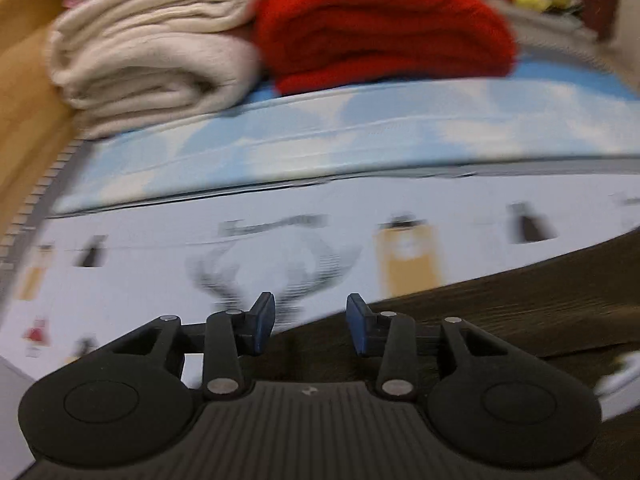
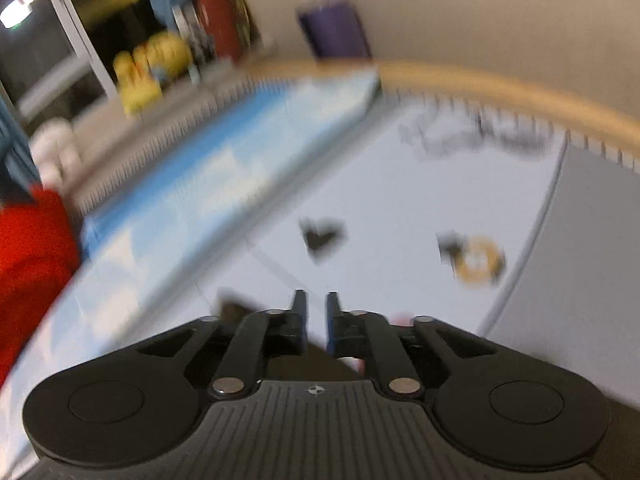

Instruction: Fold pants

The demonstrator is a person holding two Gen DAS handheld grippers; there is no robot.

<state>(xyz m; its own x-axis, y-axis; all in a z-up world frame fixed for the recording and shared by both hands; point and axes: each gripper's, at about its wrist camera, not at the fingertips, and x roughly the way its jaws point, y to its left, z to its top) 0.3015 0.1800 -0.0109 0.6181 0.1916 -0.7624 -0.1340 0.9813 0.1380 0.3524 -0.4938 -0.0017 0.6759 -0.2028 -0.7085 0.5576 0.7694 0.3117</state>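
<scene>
While blurred, left gripper (image 1: 310, 324) gapes over pants (image 1: 520, 320) | right gripper (image 2: 316, 322) slightly apart

Left hand-held gripper (image 1: 310, 323), black ribbed body, silver pivot pins, blue finger pads (image 1: 264, 322), right hand-held gripper (image 2: 316, 320) alike

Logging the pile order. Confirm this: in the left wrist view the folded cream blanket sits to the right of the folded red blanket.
Wrong side. The left wrist view shows the folded cream blanket sitting to the left of the folded red blanket, the two touching.

Beige wall (image 2: 500, 12), wooden bed frame (image 2: 500, 84), seemingly dark window (image 2: 36, 40).
</scene>
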